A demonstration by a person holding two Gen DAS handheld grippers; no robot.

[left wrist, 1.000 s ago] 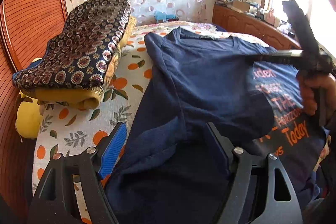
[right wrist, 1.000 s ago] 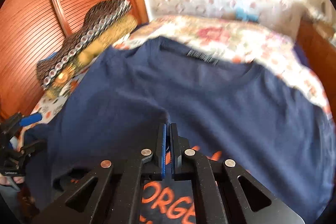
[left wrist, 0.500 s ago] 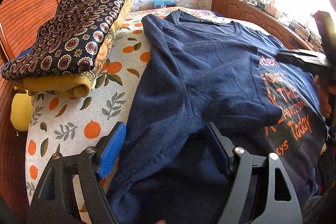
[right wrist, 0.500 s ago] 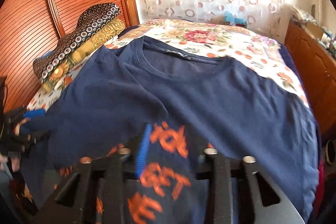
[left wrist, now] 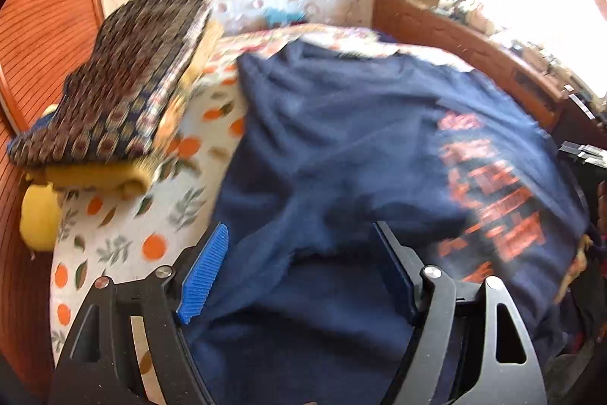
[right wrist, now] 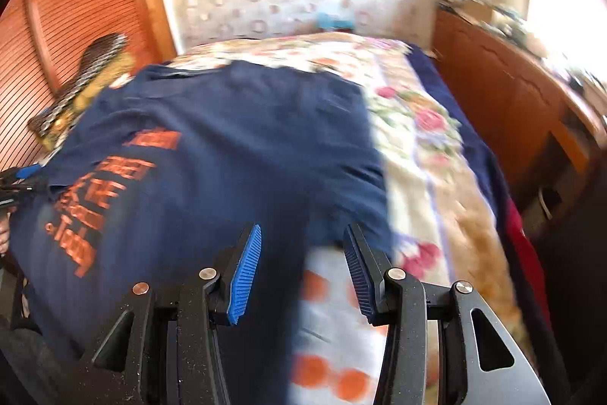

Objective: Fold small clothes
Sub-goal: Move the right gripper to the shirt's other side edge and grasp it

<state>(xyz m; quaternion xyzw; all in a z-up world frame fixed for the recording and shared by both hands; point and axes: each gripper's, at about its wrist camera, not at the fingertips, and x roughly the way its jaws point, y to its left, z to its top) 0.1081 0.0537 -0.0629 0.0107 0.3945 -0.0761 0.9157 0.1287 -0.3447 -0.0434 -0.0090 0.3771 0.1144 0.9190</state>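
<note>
A navy T-shirt (left wrist: 341, 147) with orange lettering lies spread on the bed, one side folded over so the print faces up. It also shows in the right wrist view (right wrist: 227, 154). My left gripper (left wrist: 303, 260) is open, its jaws wide apart over the shirt's near left part. My right gripper (right wrist: 303, 260) is open and empty over the shirt's right edge, where navy cloth meets the sheet. Both views are blurred by motion.
A stack of folded patterned and yellow cloths (left wrist: 121, 93) sits on the bed at the left by the wooden slatted wall (left wrist: 45, 37). A floral bedsheet (right wrist: 428, 147) covers the bed. A wooden dresser (right wrist: 504, 93) stands at the right.
My right gripper has opened, let go of the shirt fold and moved right to the shirt's edge. My left gripper stays open and has shifted a little.
</note>
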